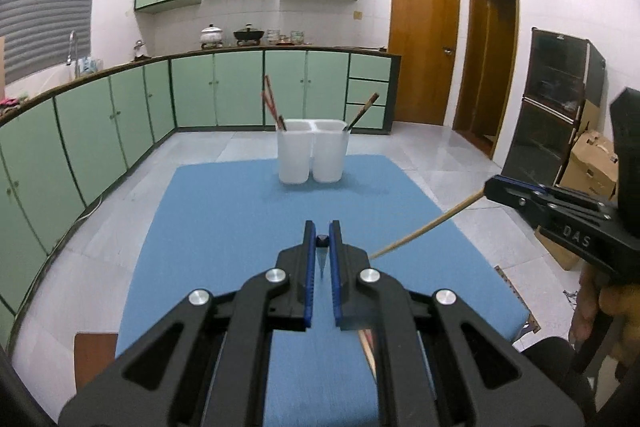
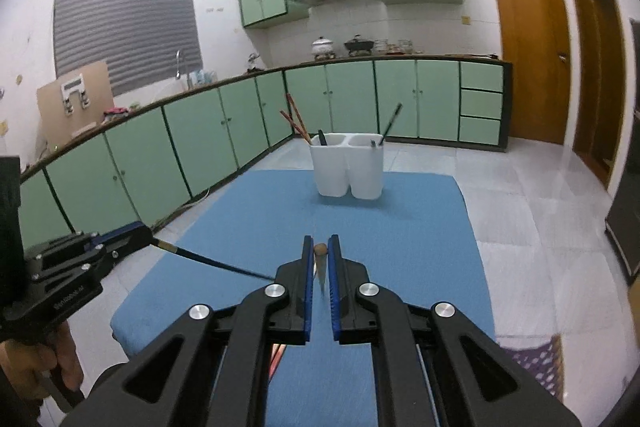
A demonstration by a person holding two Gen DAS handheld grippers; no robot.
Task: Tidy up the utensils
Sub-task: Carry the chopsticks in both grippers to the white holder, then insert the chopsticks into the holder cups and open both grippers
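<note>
Left gripper (image 1: 322, 242) nearest us, pinching dark chopstick (image 2: 212, 262); our right gripper (image 2: 321, 254) pinches wooden chopstick (image 1: 424, 230). Blue mat (image 1: 224, 211) below both. White two-cup utensil holder (image 1: 312, 151) at mat's far edge, chopsticks in both cups.

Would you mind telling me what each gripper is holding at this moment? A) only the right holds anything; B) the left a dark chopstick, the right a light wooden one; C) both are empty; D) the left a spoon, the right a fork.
B: the left gripper is clamped on a dark chopstick, and the right gripper on a light wooden chopstick, each seen from the other wrist view.
</note>
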